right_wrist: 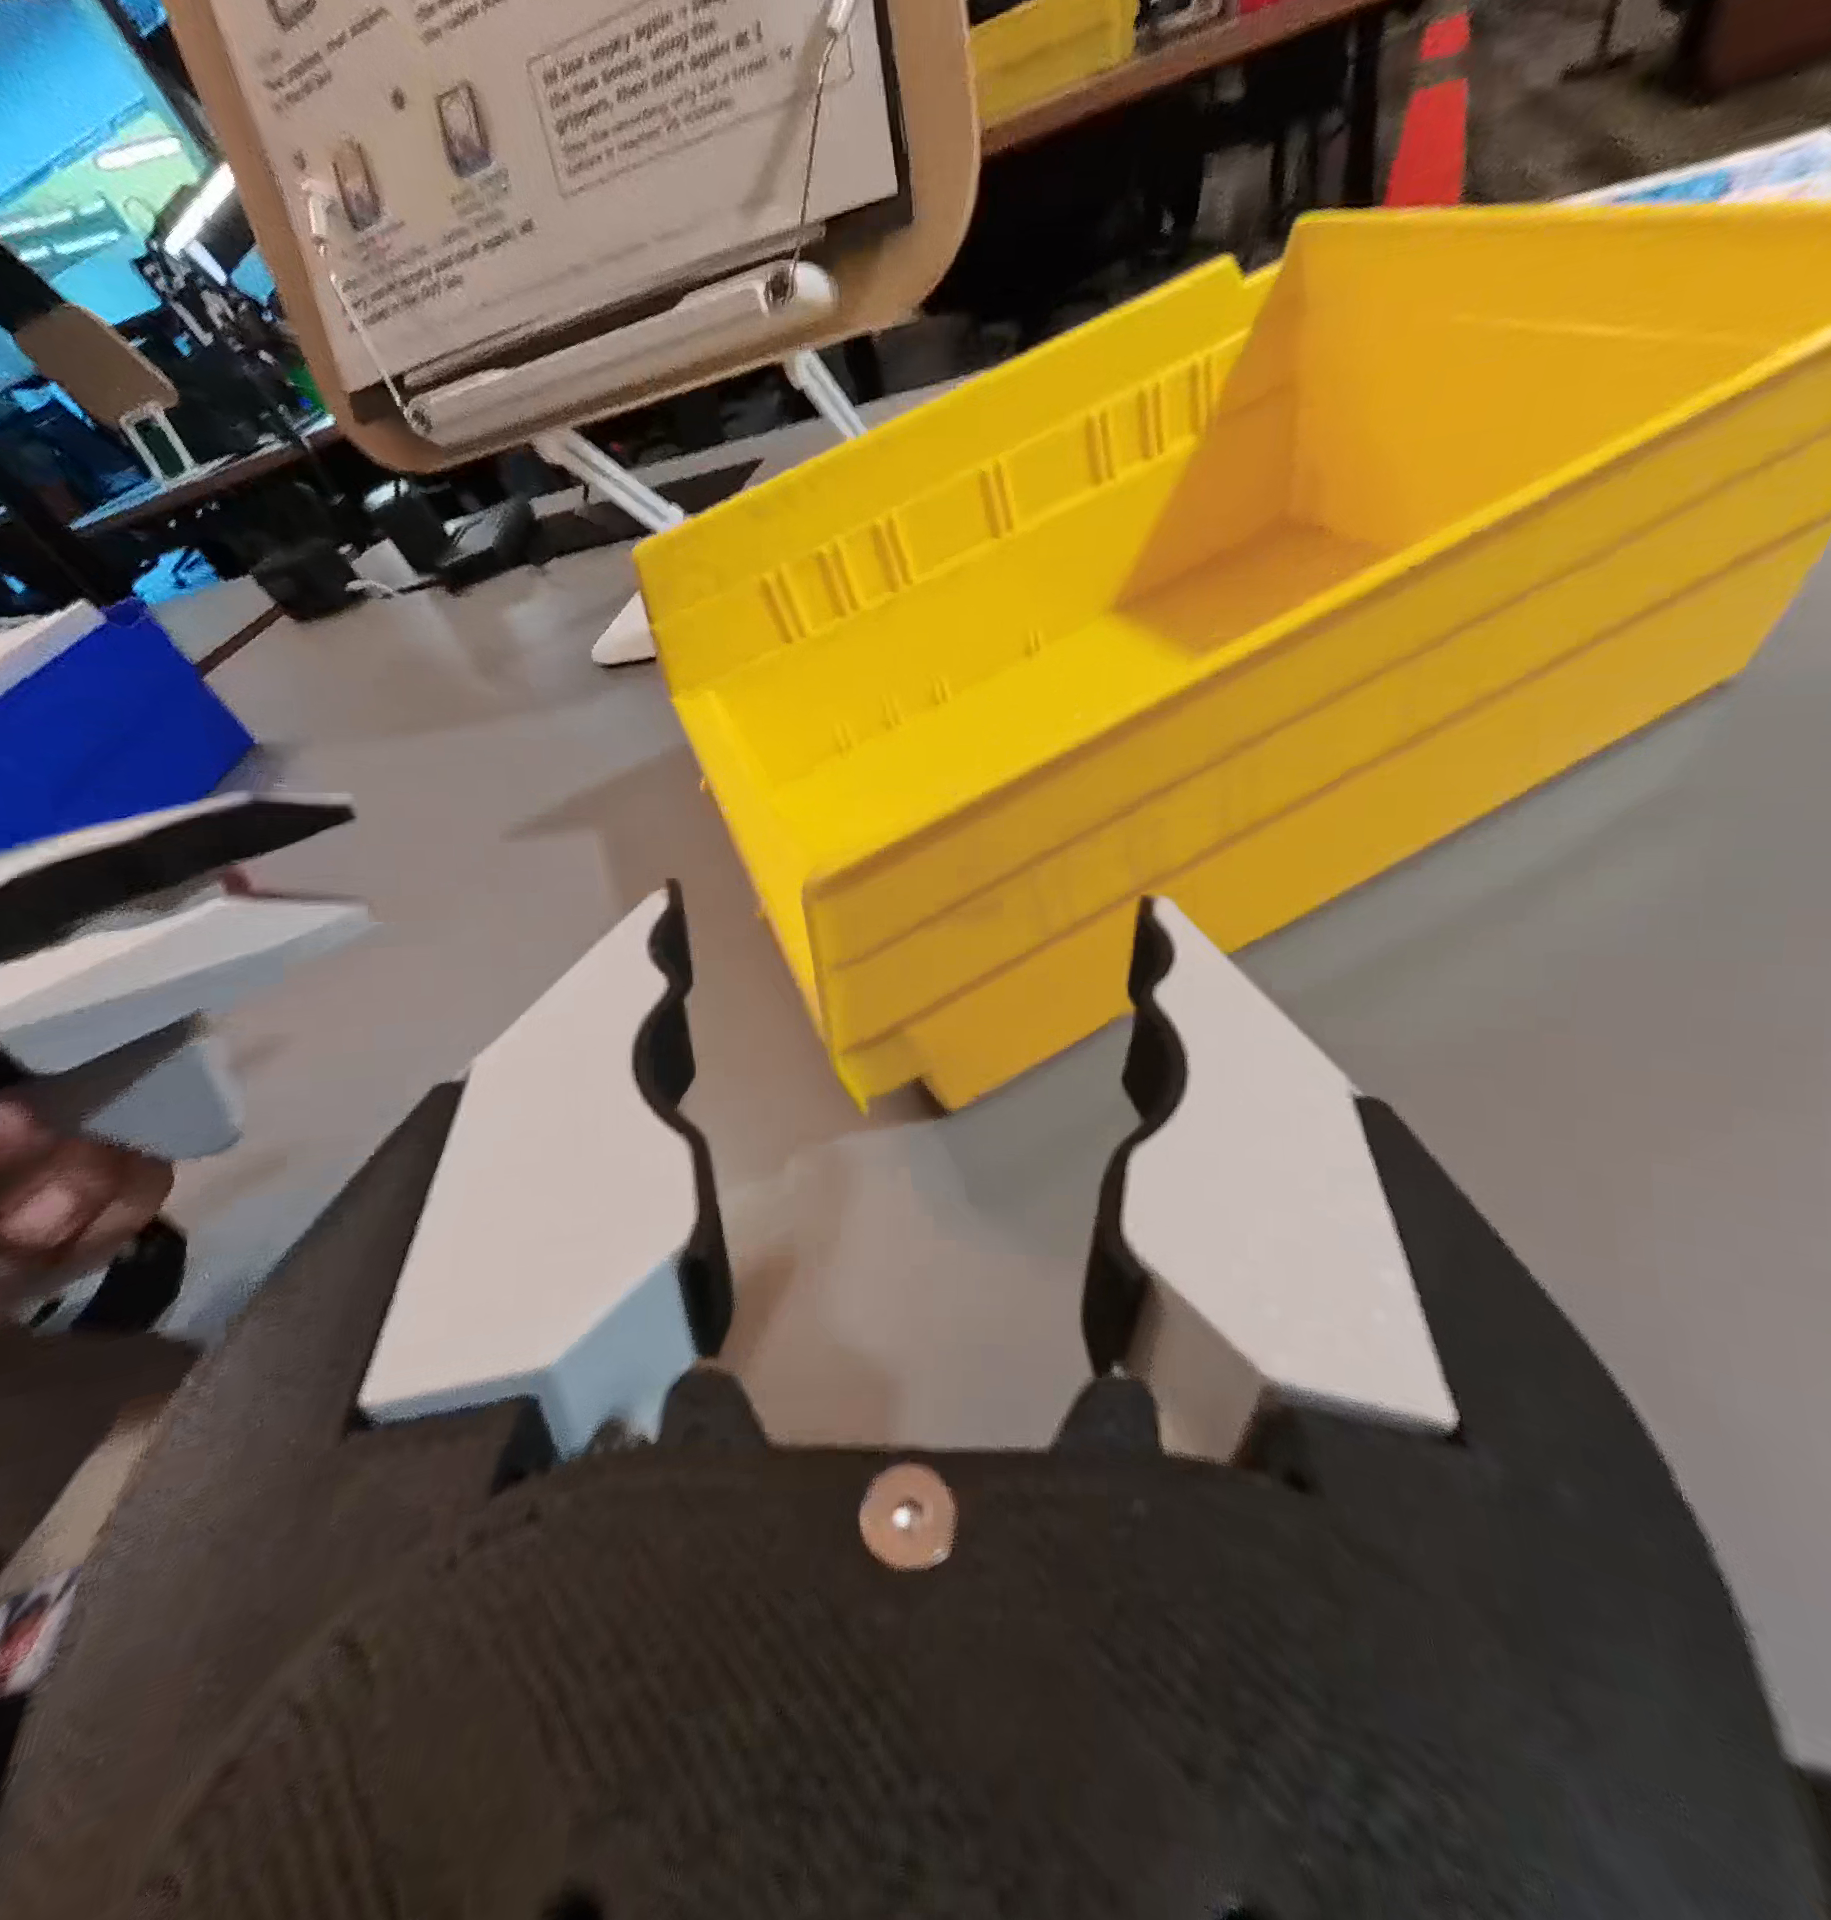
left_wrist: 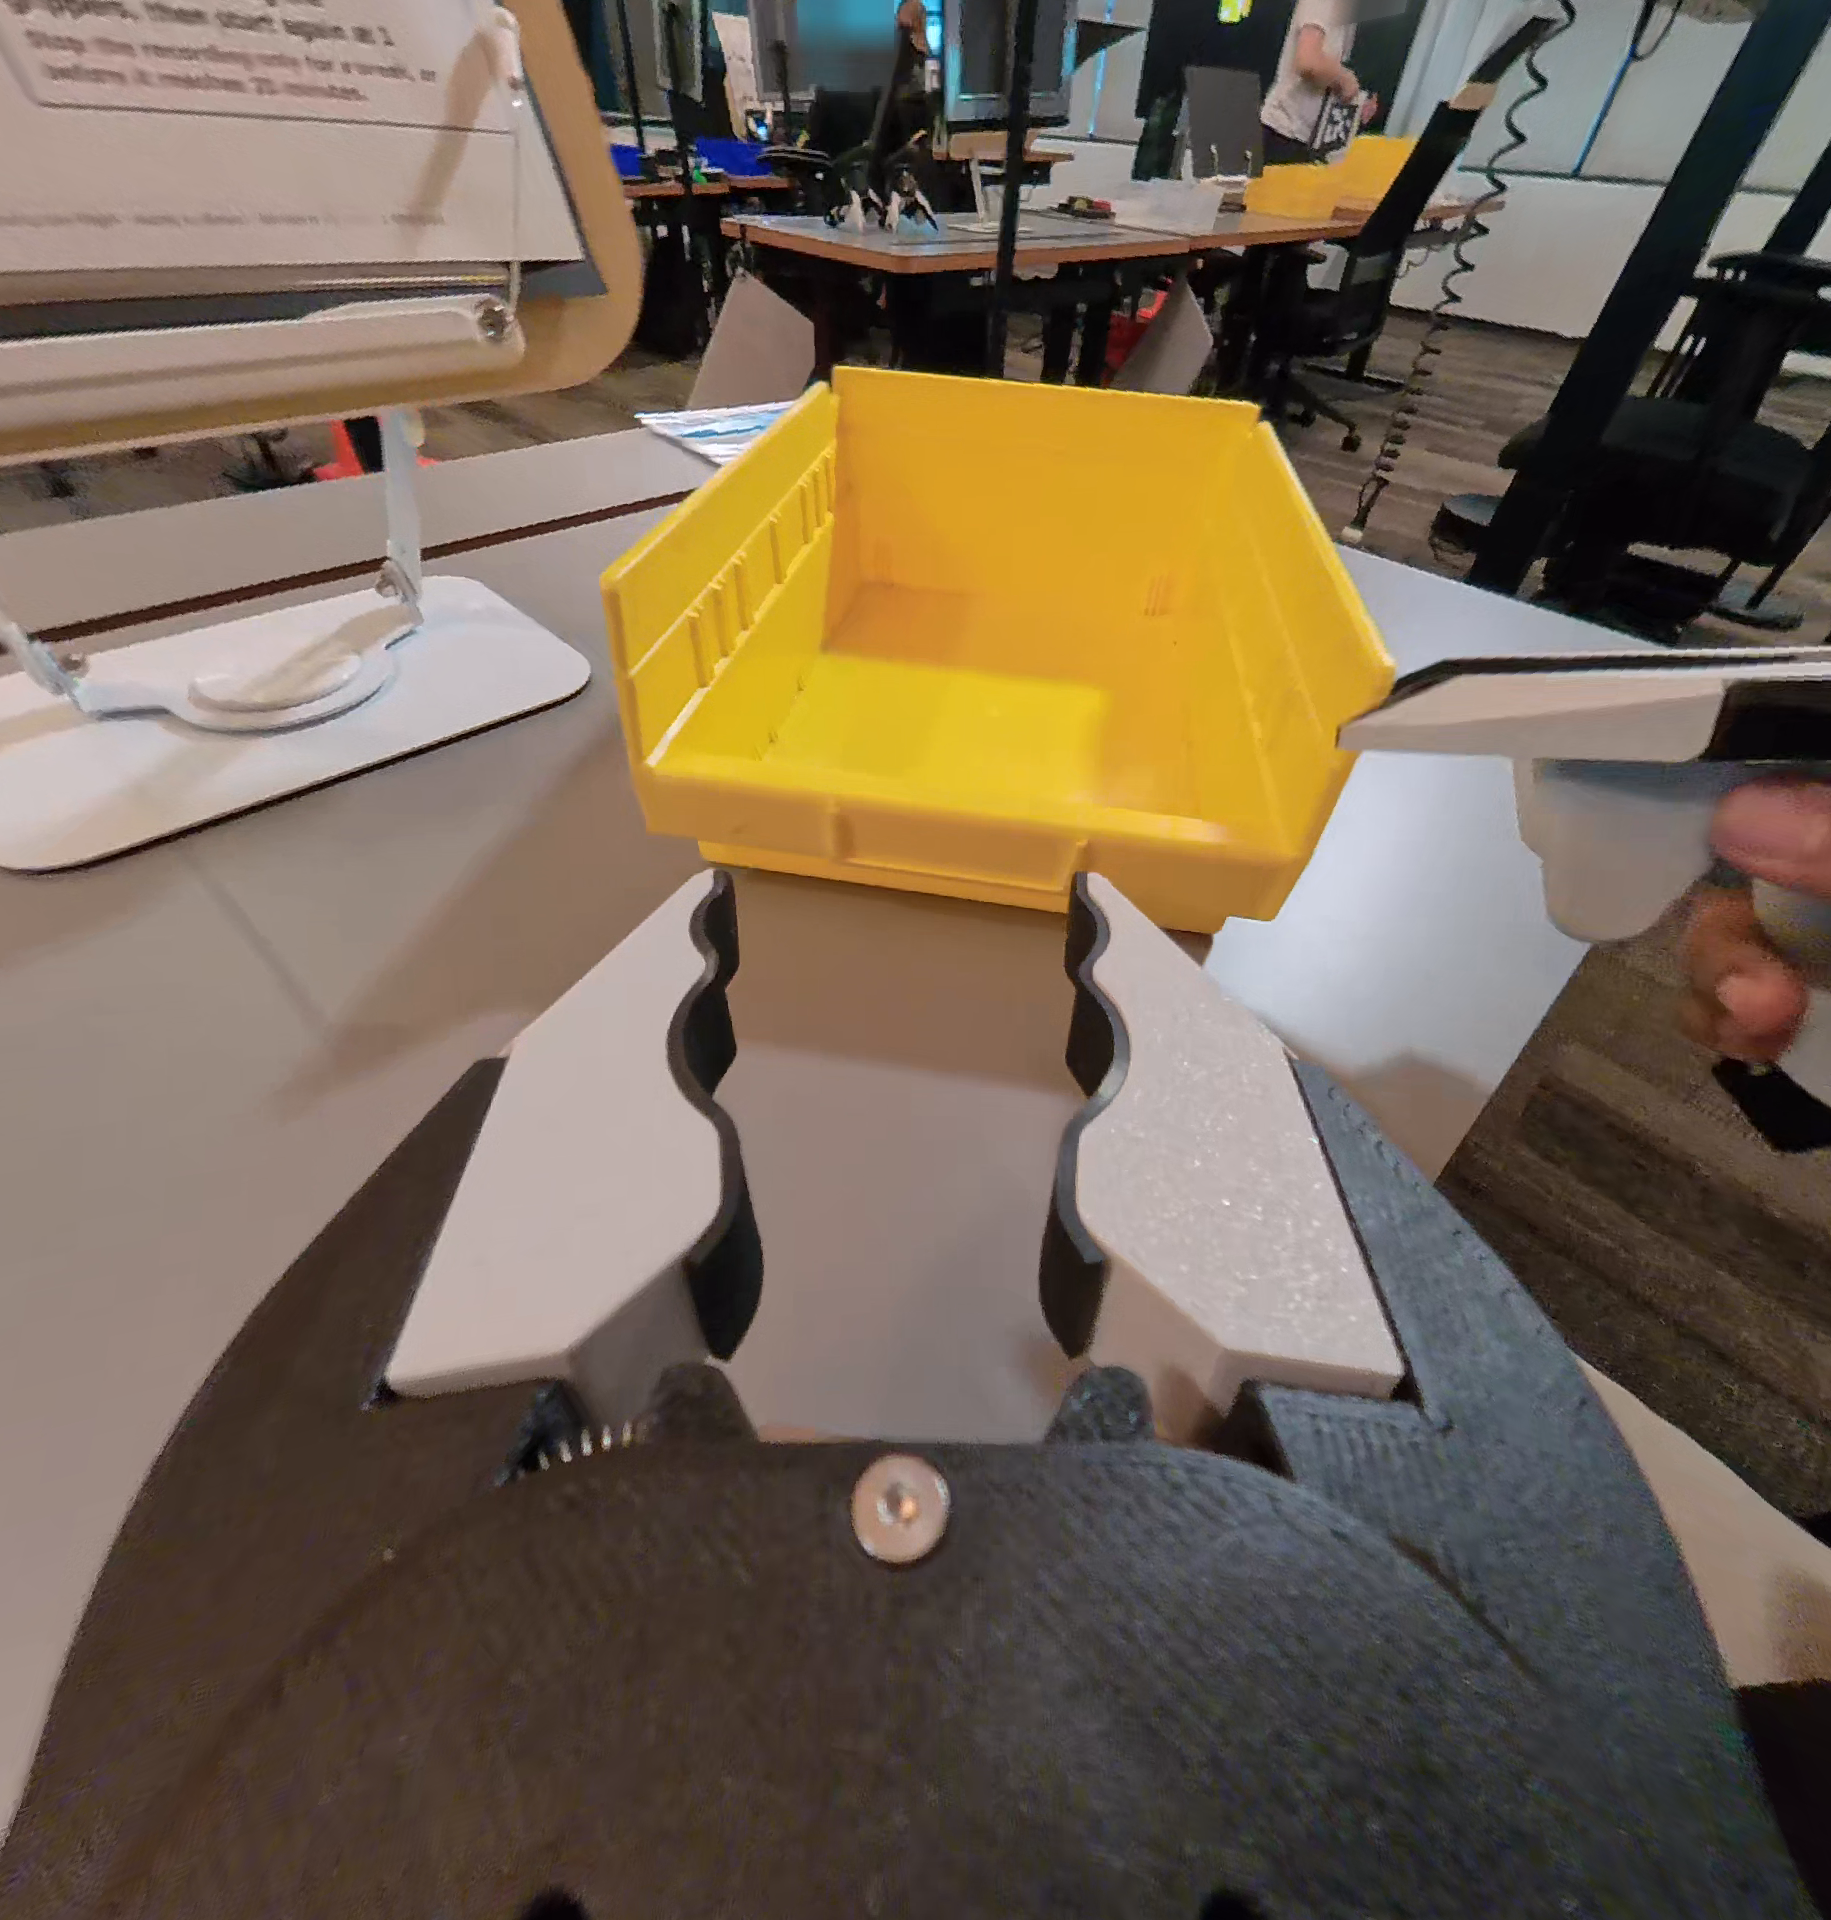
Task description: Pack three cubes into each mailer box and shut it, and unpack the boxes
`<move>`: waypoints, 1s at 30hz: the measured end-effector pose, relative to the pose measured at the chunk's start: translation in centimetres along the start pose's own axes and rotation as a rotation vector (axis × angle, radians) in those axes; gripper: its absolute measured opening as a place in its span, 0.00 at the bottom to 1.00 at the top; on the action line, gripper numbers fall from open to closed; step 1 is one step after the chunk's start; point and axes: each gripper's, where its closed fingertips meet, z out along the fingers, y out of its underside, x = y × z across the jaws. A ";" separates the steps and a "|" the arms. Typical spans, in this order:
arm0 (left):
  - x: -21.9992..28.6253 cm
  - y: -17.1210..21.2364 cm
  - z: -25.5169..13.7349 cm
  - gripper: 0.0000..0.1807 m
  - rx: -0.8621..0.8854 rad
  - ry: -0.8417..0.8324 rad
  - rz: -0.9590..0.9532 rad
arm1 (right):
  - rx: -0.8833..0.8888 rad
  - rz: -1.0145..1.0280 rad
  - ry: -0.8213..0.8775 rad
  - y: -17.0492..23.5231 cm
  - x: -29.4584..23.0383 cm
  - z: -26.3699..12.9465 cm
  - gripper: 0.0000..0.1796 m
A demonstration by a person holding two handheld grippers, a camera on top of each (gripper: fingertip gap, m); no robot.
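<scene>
No cubes and no mailer boxes are showing in either view, so you are working with nothing of the task in reach right now. What you are facing instead is an empty yellow bin [left_wrist: 952, 665], sitting on the grey tabletop [left_wrist: 267, 1039] just ahead of your left hand-held gripper [left_wrist: 900, 904]. Its low front lip is pointing at that gripper, probably so you can reach in over the short side.

Your left hand-held gripper is hanging released, fingers spread, nothing between them, tips just short of the bin's front. Your right hand-held gripper [right_wrist: 906, 914] is likewise spread wide and empty, its tips near the bin's front corner, coming at the bin from its long side. Both are looking staged for a pick that has no target yet, I'd judge.

The left wrist view is showing the whole bin floor, bare, plus the white stand base [left_wrist: 267, 707] of the instruction board [left_wrist: 267, 156] to the left of the gripper; your right hand-held gripper is poking in from the right edge there, hand on it, blurred.

The right wrist view is giving you a blue bin [right_wrist: 90, 727], far left of the gripper, beyond the left one; its inside is hidden. It also shows the yellow bin's outer ribbed wall.
</scene>
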 end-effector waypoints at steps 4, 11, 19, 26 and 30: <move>-2.4 0.4 -1.1 0.34 -0.002 -0.063 -0.048 | -0.006 -0.057 0.029 -0.6 1.0 3.0 0.37; -5.2 0.3 -2.5 0.34 0.015 -0.148 -0.064 | 0.023 0.064 0.090 -3.7 10.7 1.6 0.12; -5.4 0.4 -2.3 0.32 0.013 -0.162 -0.052 | 0.063 0.021 0.248 -6.7 23.0 -2.6 0.02; -5.4 0.3 -2.6 0.32 0.022 -0.162 -0.034 | 0.108 0.097 0.248 -7.0 26.5 -5.1 0.02; -5.8 0.5 -2.5 0.32 0.021 -0.168 -0.045 | 0.101 0.095 0.261 -7.1 27.1 -5.5 0.02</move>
